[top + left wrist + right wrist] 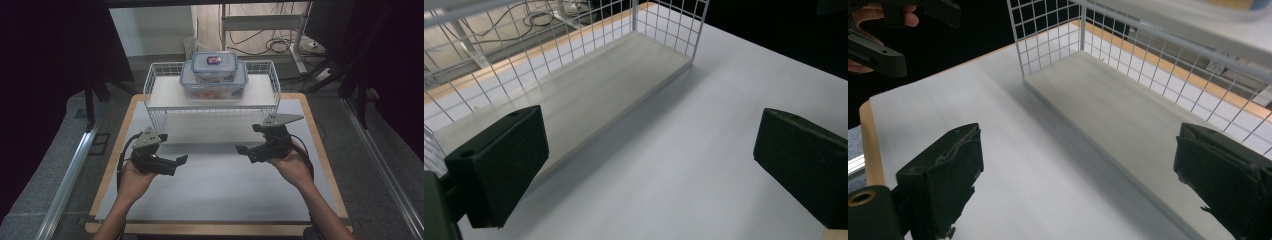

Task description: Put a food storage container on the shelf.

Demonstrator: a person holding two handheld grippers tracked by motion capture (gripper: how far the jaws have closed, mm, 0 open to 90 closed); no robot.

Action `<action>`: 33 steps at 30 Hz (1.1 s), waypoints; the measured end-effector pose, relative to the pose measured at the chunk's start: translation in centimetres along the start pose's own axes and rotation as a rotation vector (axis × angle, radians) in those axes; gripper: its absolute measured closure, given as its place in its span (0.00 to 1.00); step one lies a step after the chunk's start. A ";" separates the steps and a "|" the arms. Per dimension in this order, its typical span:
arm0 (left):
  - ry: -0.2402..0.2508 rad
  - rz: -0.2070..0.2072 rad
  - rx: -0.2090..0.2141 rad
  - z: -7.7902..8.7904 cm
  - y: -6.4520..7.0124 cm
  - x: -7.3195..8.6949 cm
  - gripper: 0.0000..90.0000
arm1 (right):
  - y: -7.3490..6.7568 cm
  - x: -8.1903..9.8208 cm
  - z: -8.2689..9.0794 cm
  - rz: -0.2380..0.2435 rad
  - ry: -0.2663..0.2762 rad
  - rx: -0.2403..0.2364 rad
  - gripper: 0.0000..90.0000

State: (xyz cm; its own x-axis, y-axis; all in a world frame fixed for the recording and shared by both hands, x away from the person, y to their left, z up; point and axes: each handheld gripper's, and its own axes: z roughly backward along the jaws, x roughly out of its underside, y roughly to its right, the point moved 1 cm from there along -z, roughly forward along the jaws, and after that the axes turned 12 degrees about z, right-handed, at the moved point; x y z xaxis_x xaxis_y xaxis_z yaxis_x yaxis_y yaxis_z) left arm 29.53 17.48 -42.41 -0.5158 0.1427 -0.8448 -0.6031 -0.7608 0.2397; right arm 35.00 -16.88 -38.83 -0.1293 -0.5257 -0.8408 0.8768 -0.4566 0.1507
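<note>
Both grippers empty, jaws wide: left gripper [176, 161], right gripper [243, 149], low over the desk [215, 190]. Two stacked lidded containers [214, 75] on the wire rack's [155, 107] top shelf, far edge. Approach level; grip the lower box's sides evenly so the stack stays put.

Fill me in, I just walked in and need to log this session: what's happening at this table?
A person holds a two-jaw gripper in each hand above the white table. The left gripper and the right gripper both have their jaws open and hold nothing, pointing inward toward each other in front of a white wire rack. Two clear lidded containers sit stacked on the rack's top shelf, the small container on the large container. The rack's lower shelf is bare. Nothing is being touched.
</note>
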 end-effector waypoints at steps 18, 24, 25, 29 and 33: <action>-0.002 0.016 -0.011 0.6 0.3 3.2 0.01 | -1.6 2.7 0.5 0.003 -0.016 0.005 0.04; -0.005 0.024 -0.012 0.8 0.3 3.9 0.01 | -2.0 3.7 0.9 0.003 -0.016 0.018 0.04; -0.006 0.026 -0.010 0.7 0.3 4.1 0.01 | -2.0 3.7 0.9 0.003 -0.016 0.018 0.04; -0.016 0.027 -0.007 0.6 0.5 4.6 0.01 | -2.2 4.1 1.1 0.002 -0.016 0.020 0.03; -0.018 0.028 -0.007 0.6 0.6 5.2 0.01 | -2.6 4.5 1.2 0.005 -0.022 0.019 0.03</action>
State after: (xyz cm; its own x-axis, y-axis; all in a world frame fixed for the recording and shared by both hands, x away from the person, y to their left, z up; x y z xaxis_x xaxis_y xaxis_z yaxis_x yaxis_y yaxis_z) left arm 26.15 18.09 -46.35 -0.5431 0.1329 -0.8291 -0.5843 -0.7690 0.2595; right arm 31.61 -18.94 -42.38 -0.1354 -0.5433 -0.8286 0.8684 -0.4678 0.1648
